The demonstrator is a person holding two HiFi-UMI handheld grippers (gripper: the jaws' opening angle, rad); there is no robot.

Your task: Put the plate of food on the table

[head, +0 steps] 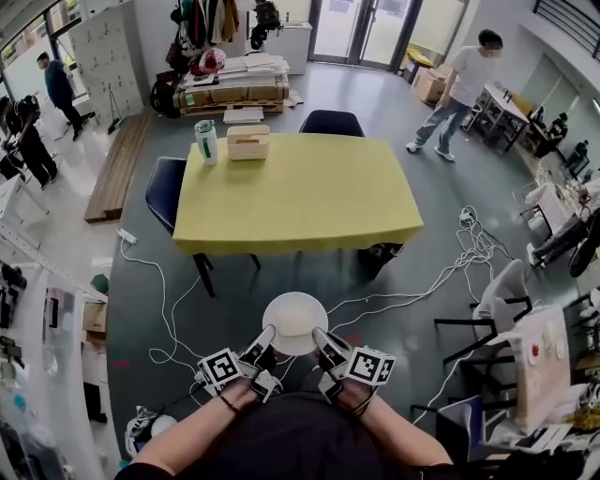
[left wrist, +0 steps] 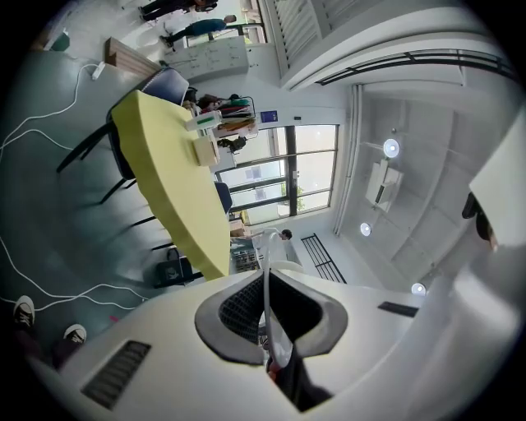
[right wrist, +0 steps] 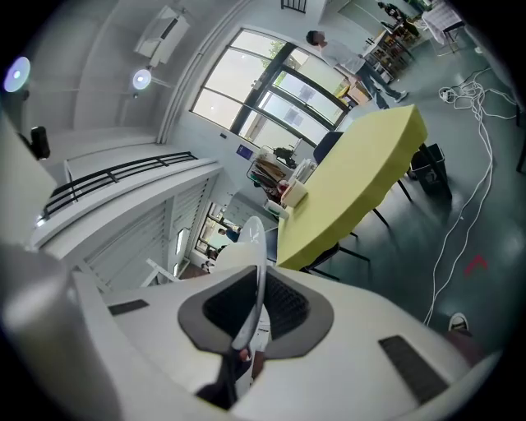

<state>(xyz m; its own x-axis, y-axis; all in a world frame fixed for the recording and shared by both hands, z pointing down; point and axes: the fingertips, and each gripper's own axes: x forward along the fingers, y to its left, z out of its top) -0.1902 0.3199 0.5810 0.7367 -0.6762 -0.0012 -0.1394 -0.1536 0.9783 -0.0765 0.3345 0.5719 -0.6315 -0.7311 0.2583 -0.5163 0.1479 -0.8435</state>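
Task is at the carry stage, nothing set down yet. The plate (head: 295,322) is held in the air in front of the person, well short of the surface (head: 300,192), w/ bare floor (head: 422,281) between them. The left gripper (head: 264,345) is closed on the plate's left rim and the right gripper (head: 326,345) on its right rim. Both gripper views show the thin white rim edge-on, pinched between nearly closed jaws (left gripper view (left wrist: 267,284), right gripper view (right wrist: 253,279)). From the head view the plate looks plain white, so I can't make out any food on it. What's left, as I judge it: walk up to the near edge, lower the plate flat onto the cloth, then release both sides. The surface has a yellow cloth and is mostly bare. The only things on it are a green-and-white tumbler (head: 206,141) and a pale box (head: 248,142), both at the far left corner, so there's plenty of room near the front and middle. One dark chair (head: 331,123) is at the far side and another (head: 167,192) at the left. White cables (head: 169,319) trail over the grey floor on both sides of the approach, a possible trip hazard. The room is a big open workspace w/ glass doors (head: 361,28) at the back, a stacked pallet (head: 234,89) beyond the surface, benches w/ clutter on the right, and other people about, incl. a person in a white top (head: 464,89) at far right.
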